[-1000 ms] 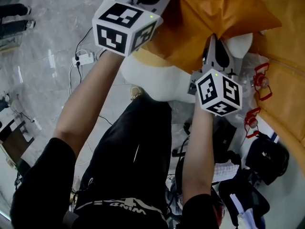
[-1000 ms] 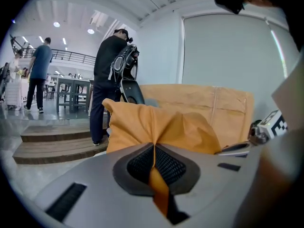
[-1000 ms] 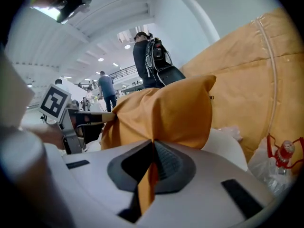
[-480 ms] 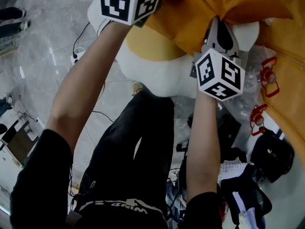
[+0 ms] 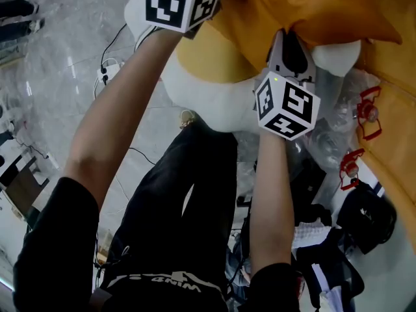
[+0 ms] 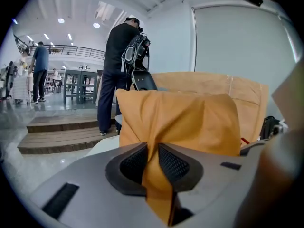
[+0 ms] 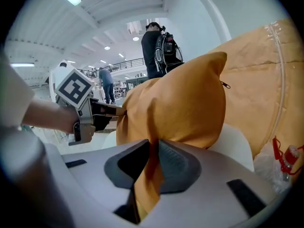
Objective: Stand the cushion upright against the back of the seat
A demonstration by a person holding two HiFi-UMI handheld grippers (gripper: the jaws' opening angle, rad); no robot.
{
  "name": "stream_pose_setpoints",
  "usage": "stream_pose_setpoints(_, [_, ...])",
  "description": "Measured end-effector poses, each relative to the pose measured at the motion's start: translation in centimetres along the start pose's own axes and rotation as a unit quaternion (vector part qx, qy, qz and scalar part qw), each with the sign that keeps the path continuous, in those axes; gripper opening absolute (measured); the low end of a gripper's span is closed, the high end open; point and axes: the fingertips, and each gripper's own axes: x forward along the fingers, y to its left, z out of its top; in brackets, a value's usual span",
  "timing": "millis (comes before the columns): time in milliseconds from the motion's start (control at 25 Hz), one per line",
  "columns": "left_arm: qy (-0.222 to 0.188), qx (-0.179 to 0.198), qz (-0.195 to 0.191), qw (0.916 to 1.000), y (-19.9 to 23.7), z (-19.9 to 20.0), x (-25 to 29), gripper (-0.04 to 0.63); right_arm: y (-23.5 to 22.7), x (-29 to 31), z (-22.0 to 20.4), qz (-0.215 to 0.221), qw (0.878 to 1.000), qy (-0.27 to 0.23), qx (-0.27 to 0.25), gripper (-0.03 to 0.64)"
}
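Note:
The orange cushion (image 5: 305, 5) stands on edge on the seat, in front of the orange seat back (image 7: 259, 80). My left gripper (image 6: 153, 158) has a fold of the cushion (image 6: 190, 122) between its jaws. They have just been opening, and a dark gap shows beside the cloth. My right gripper (image 7: 153, 158) has the cushion's other lower corner (image 7: 180, 103) between its jaws, which have also just been opening, so the cloth hangs loose. In the head view the right gripper (image 5: 290, 34) reaches under the cushion.
The seat is a white shell (image 5: 214, 106) with a yellow pad (image 5: 208, 57). Plastic-wrapped bottles with red caps (image 5: 364, 112) and a black bag (image 5: 367, 213) lie to the right. A power strip with cables (image 5: 110, 77) lies on the floor. A person with a backpack (image 6: 118, 70) stands beyond, near steps (image 6: 61, 132).
In the head view the left gripper's cube has slid up to the top edge. The right cube has drifted slightly left. The cushion sits closer against the seat.

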Motion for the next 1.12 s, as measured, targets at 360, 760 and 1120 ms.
stream_pose_setpoints(360, [-0.034,-0.018,0.022,0.999,0.1,0.7,-1.9,0.12,-0.2,-1.7,0.0,-0.017,0.999,-0.013,-0.027,0.091])
stream_pose_setpoints(760, [-0.03,-0.014,0.026,0.9991,-1.9,-0.1,-5.2,0.034,-0.8,-4.5,0.9,-0.029,0.999,-0.021,-0.019,0.089])
stream_pose_setpoints(1120, [-0.04,-0.058,-0.056,0.996,-6.5,1.1,-11.7,0.008,1.5,-9.5,4.2,0.039,0.998,-0.017,-0.046,0.023])
